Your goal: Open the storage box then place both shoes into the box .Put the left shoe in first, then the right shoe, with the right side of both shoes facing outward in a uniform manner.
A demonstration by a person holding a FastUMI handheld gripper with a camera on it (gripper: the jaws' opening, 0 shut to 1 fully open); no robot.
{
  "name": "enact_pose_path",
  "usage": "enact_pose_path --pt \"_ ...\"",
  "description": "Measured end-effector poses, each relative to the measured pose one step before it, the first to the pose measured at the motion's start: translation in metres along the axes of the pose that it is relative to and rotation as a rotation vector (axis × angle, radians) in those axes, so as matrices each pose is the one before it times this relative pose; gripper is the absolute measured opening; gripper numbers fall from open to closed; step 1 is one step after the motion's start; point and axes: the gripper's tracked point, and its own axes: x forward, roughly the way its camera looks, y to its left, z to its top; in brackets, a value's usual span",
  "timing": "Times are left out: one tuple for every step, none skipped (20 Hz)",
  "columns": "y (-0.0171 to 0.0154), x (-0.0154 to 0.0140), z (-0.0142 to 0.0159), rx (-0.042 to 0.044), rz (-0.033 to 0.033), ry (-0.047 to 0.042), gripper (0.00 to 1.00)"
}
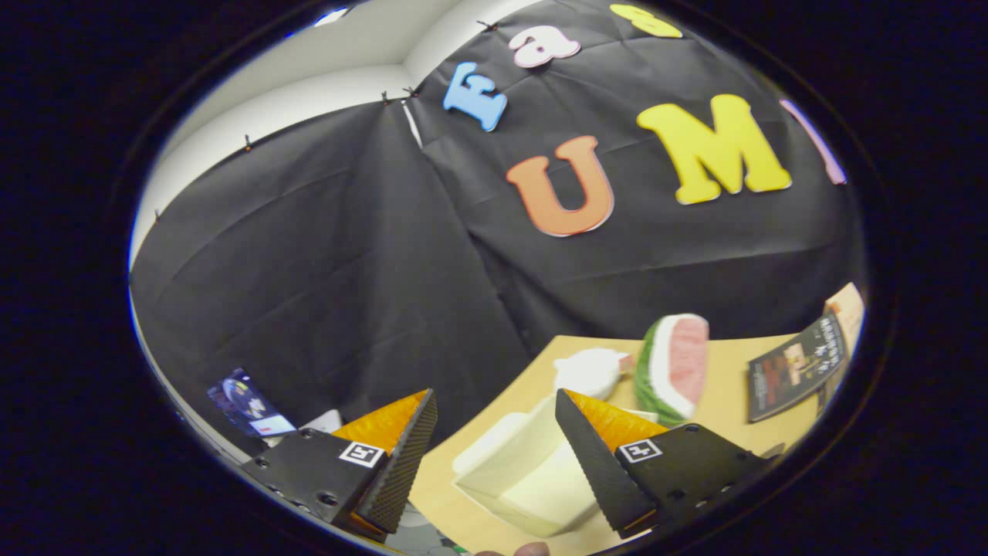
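Observation:
My gripper [494,398] is open and tilted, held above the corner of a light wooden table [733,432]. Nothing is gripped between its fingers. A cream-white storage box [525,471] sits on the table below the gap between the fingers, with its right part hidden behind the right finger [598,463]. I cannot tell how its lid stands. Just beyond the right finger lies a white rounded object [590,371]; I cannot tell what it is.
A plush watermelon slice [671,367] stands upright beyond the right finger, next to the white object. A dark booklet [795,367] lies further right on the table. Off the table's left edge, a small lit screen [247,405] sits low. A fingertip [531,549] shows below the fingers.

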Motion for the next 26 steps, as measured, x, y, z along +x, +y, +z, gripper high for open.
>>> enact_pose_path --pt "-0.02201 -0.01975 -0.00447 -0.00057 -0.06503 -0.02216 0.94" --pt "-0.02253 -0.01814 -0.00394 0.00577 -0.05538 -0.01837 0.94" --pt "-0.02489 -0.01688 -0.00392 0.01065 -0.05917 -0.01050 0.94" --pt "-0.01985 -0.00987 -0.00698 0.00997 -0.05187 -0.00325 0.94" --pt "-0.02498 -0.01247 -0.00896 0.00439 -0.05201 0.00399 0.94" --pt "-0.02687 -0.00925 -0.01168 0.00222 -0.05724 0.00748 0.94" --pt "-0.02484 -0.00844 -0.01029 0.00251 -0.05062 0.00696 0.95" --pt "-0.02858 -0.01212 -0.01084 0.00405 -0.04715 0.00427 0.95" --pt "-0.01483 -0.00594 -0.01255 0.00568 -0.04222 0.00605 0.95" --pt "-0.01668 -0.00423 -0.01004 0.00718 -0.03767 0.00795 0.95" --pt "-0.01561 -0.00049 -0.01104 0.00368 -0.03000 0.00890 0.95" --pt "-0.01097 -0.00035 -0.00963 0.00804 -0.02268 0.01384 0.95" --pt "-0.00657 0.00282 -0.00945 0.01073 -0.01838 0.01623 0.95" --pt "-0.00783 0.00250 -0.01050 0.01538 -0.01336 0.01424 0.95" --pt "-0.00980 0.00216 -0.00987 0.01052 -0.01919 0.01006 0.95" --pt "-0.00985 0.00342 -0.01172 0.00006 -0.02634 0.01463 0.95" --pt "-0.00779 0.00532 -0.01123 -0.00157 -0.01930 0.01348 0.95" --pt "-0.00498 0.00534 -0.01016 -0.00669 -0.01865 0.01246 0.95" --pt "-0.00243 0.00936 -0.00626 -0.01068 -0.01112 0.00966 0.95" --pt "-0.00269 0.00884 -0.00548 -0.01490 -0.01599 0.01330 0.95" --pt "-0.00359 0.00692 -0.00636 -0.00907 -0.00545 0.00791 0.95" --pt "-0.00186 0.00774 -0.00360 -0.00972 -0.01020 0.01072 0.95" --pt "-0.00122 0.01078 -0.00542 -0.01063 -0.00559 0.00482 0.94" --pt "-0.00108 0.00745 -0.00293 -0.00674 -0.00267 0.00804 0.94" --pt "-0.00052 0.00723 -0.00703 0.00480 -0.00135 0.01369 0.92" --pt "-0.00137 0.00560 -0.00667 0.00925 -0.00177 0.02006 0.89"
